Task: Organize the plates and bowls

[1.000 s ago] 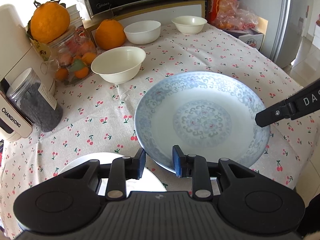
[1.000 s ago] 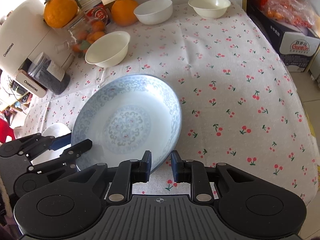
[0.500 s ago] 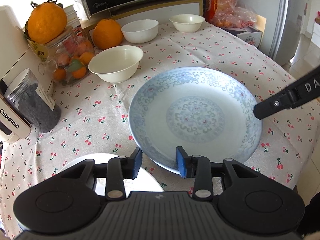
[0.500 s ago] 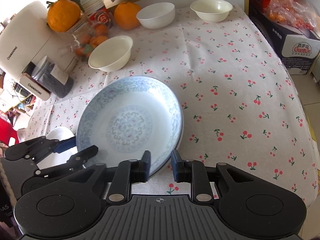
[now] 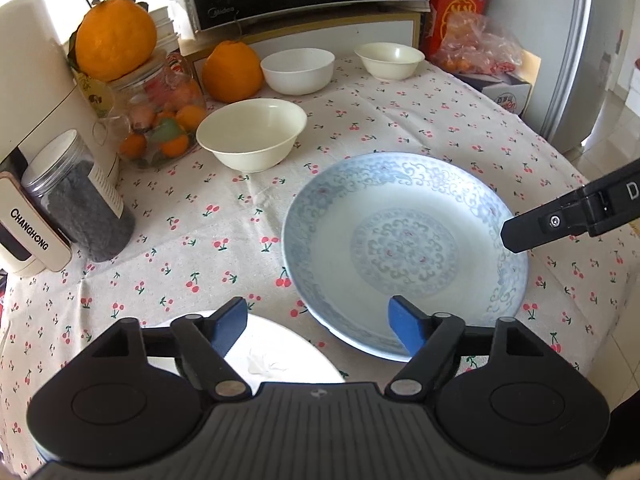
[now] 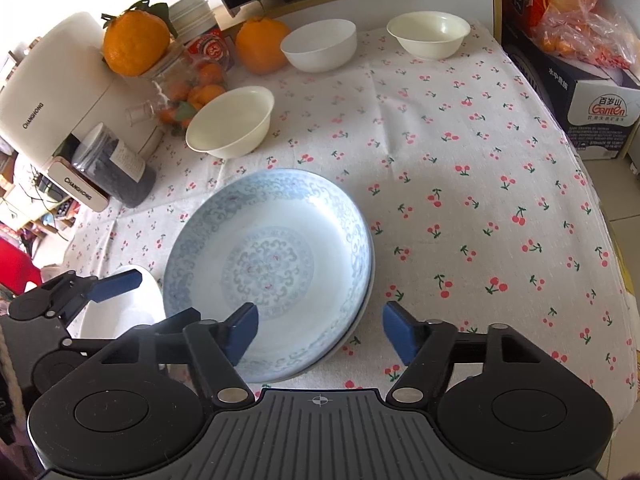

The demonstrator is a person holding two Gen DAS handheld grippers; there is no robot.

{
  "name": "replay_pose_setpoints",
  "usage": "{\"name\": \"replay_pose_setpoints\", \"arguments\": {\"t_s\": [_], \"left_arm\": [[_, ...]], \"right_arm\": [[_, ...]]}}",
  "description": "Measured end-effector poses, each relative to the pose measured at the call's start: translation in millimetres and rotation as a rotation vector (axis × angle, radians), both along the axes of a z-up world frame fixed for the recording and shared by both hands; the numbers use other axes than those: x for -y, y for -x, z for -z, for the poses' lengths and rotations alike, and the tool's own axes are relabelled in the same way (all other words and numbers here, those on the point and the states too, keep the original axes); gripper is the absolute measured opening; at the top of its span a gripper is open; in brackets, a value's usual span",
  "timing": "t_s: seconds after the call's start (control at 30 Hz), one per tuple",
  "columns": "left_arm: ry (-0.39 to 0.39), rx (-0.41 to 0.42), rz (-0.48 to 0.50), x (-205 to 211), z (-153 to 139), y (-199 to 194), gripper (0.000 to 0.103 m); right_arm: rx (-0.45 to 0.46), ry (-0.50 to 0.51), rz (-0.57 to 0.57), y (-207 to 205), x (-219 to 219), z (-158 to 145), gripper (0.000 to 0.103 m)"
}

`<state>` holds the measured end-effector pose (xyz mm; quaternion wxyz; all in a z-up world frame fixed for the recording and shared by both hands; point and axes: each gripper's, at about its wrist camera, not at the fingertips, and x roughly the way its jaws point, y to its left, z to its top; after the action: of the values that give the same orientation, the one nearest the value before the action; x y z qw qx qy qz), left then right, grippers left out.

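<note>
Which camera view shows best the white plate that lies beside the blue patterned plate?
The left wrist view: the white plate shows its broad top face, though the gripper body hides its near part. The right wrist view shows only a slice of the white plate behind the left gripper.

Bright daylight blows out the upper-left corners; both sharp fisheye views curve and darken toward the edges.

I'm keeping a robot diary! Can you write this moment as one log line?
left gripper: just opened, empty | right gripper: just opened, empty | blue patterned plate: released, stacked on another plate | bowls: unsorted
</note>
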<state>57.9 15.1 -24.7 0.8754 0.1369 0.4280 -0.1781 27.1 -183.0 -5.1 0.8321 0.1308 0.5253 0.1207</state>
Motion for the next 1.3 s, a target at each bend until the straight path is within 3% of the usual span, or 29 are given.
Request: {"name": "replay_pose_setpoints", "arguments": {"t_s": [0.1, 0.27, 0.77, 1.13, 1.3], "left_arm": [[0.009, 0.0, -0.009, -7.2, -3.3, -1.1, 0.088], [0.028, 0.001, -0.04, -28.3, -4.1, -2.0, 0.097], [0.054, 0.003, -0.104, -107.4, 4.1, 5.1, 0.1], [0.126, -0.049, -0.07, -145.2, 21.0, 14.9, 0.094], [0.128, -0.08, -0.055, -151.0, 26.1, 16.3, 0.084]], "right_arm": [[0.03, -0.009, -0.013, 1.1, -2.5, -3.0, 0.079], [0.093, -0.001, -0.061, 6.2, -11.5, -8.9, 0.084], [0.242, -0.064, -0.284, 42.4, -66.5, -15.6, 0.085], [0.174, -0.126, -0.498, 72.9, -129.1, 19.2, 0.086], [0.117, -0.122, -0.502, 75.7, -144.0, 39.8, 0.086]]}}
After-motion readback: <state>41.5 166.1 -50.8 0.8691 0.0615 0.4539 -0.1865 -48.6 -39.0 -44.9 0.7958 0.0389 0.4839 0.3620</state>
